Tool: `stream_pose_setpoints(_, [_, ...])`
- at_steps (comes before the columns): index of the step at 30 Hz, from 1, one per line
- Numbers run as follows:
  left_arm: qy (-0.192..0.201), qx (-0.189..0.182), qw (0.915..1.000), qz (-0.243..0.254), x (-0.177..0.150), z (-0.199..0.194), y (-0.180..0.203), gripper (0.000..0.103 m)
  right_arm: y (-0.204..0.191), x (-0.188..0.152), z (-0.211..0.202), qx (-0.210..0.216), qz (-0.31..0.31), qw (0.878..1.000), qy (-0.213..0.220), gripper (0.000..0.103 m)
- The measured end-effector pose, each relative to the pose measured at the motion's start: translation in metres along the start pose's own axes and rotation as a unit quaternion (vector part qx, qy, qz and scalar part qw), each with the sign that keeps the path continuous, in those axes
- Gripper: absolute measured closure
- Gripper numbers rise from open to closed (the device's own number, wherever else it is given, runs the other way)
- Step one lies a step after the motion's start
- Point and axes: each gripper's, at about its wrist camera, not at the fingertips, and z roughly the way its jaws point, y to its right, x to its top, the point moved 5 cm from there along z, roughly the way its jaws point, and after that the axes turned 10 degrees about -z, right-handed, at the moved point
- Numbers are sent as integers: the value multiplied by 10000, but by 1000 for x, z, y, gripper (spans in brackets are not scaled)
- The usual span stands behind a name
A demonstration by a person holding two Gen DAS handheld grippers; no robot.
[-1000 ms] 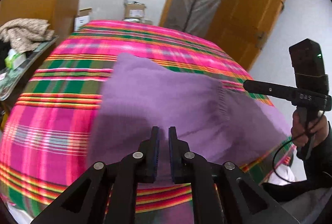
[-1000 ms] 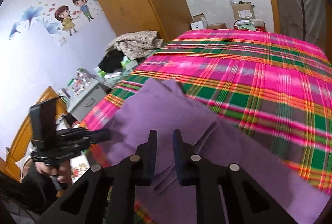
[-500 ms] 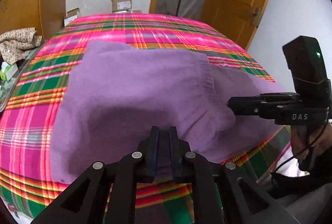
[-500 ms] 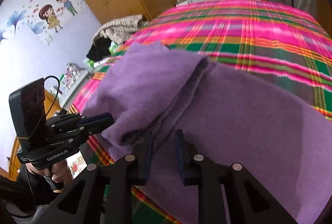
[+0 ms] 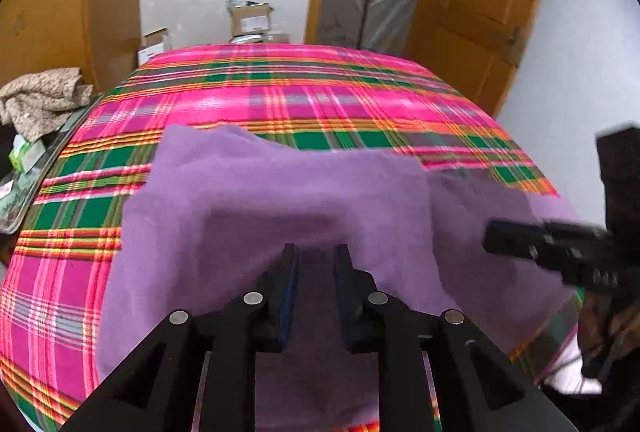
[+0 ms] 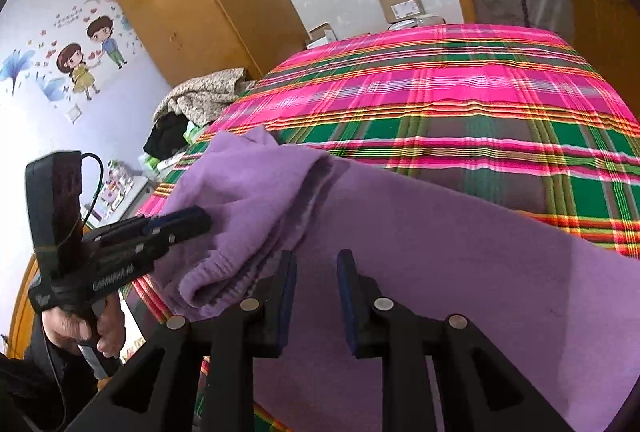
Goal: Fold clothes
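Purple garment [image 5: 280, 208] under both downward-tilted tongs (left jaws opening).

Purple knitted sweater [image 5: 280, 200] laid across the near edge of a bed covered by a pink-and-green plaid blanket [image 5: 300, 100].

One part of the sweater is folded over onto the rest, toward the left side of the bed as seen from the right wrist. The black left tool [image 5: 316, 252] is held just above the folded part, its jaws opening and nothing clamped between them. The black right tool [image 6: 316, 258] is held beside it over the single layer, jaws apart. Brown cardboard boxes [image 5: 250, 20] are stacked behind the bed's far end. A beige crumpled heap of clothes [image 5: 40, 96] is piled left of the bed, before a tall wooden wardrobe [image 6: 200, 4]. A wooden door [image 5: 480, 12] is set at the right.
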Motion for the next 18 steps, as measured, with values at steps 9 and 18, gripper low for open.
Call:
stream_pose_setpoints(9, [40,46,10000,-60,-10,-6,0,80,11,-3,-5,-374,135,9992,69,78])
stream_pose_setpoints(18, [-10,-41,9994,343,-41,-4,17,80,23,-32,-25,-1099,189,9937,77,78])
